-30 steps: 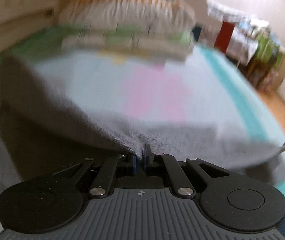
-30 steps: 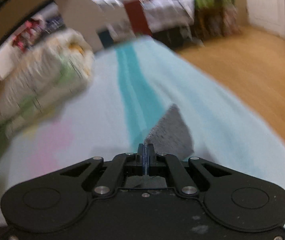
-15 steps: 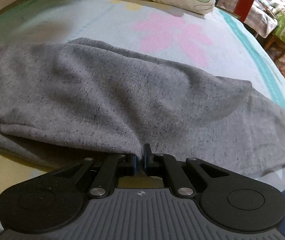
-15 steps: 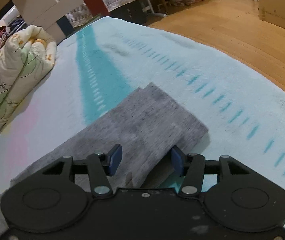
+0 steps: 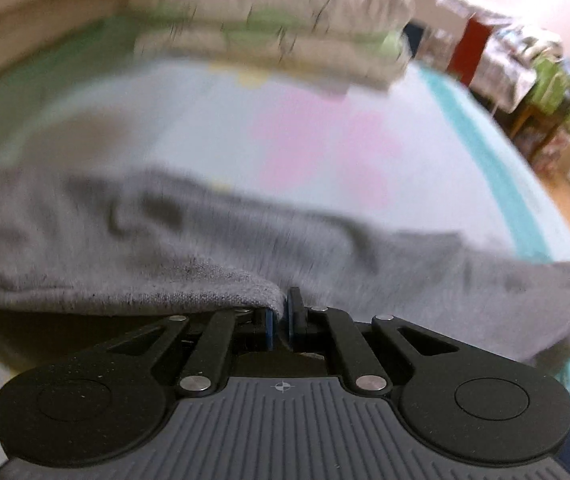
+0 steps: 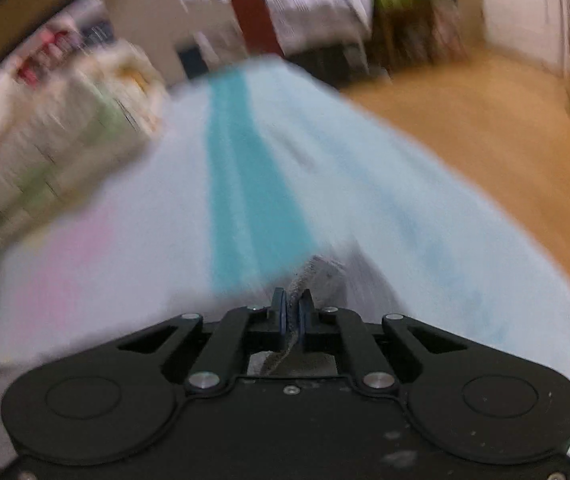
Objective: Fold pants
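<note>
On my left side, the left gripper (image 5: 284, 314) was clenched on an edge of the gray pants (image 5: 213, 240); the cloth came over the left finger and went down into the narrow gap between the two blue pads (image 5: 270, 326). From that pinched edge the pants ran wide to the left and also to the right, lying over the bed sheet (image 5: 189, 120), which was pale blue with a pink flower print (image 5: 325, 152) and a teal stripe (image 5: 481, 140) near its right border. The fabric near the jaws hung a little lifted, with a dark shadow under it on the left. Behind the pants, well apart from them, I saw a folded quilt (image 5: 269, 32) at the head of the bed (the picture was blurred there, so I could not read its pattern).

On my right side, the right gripper (image 6: 291, 308) was closed on another part of the pants (image 6: 325, 276). A thin gray strip of cloth stood between its pads and continued down behind the fingers. Only a small gray corner showed past the fingertips, beside the teal stripe (image 6: 245, 200) of the sheet (image 6: 365, 184). At the right of the bed was a wooden floor (image 6: 485, 140), and the far furniture was too blurred to name.
</note>
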A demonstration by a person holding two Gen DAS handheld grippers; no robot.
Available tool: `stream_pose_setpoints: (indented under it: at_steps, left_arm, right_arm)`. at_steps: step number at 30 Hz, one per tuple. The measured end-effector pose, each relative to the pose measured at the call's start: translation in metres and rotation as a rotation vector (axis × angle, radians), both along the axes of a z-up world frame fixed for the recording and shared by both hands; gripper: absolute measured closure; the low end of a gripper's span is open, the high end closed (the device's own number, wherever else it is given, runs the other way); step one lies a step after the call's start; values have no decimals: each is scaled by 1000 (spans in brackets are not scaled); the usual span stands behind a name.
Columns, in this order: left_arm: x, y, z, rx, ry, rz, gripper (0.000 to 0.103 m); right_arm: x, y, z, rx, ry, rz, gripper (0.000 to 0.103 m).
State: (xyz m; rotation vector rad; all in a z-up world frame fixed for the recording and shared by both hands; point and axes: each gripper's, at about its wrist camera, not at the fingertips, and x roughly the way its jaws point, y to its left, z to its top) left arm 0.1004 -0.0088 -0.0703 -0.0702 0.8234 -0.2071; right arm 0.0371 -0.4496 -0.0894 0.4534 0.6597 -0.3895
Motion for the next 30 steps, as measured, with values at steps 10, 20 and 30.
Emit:
stream_pose_setpoints:
  at_steps: [10, 20, 30]
  left_arm:
    - [-2, -12, -73, 25, 202, -35, 96]
    - [-4, -17, -72, 28, 196, -39, 92]
    - [-29, 12, -57, -11, 244, -132, 81]
  right_arm:
    - [-25, -21, -70, 17, 190, -109, 96]
    - [-27, -16, -58, 7, 180, -131, 90]
    - [-25, -4, -37, -53, 209, -164, 66]
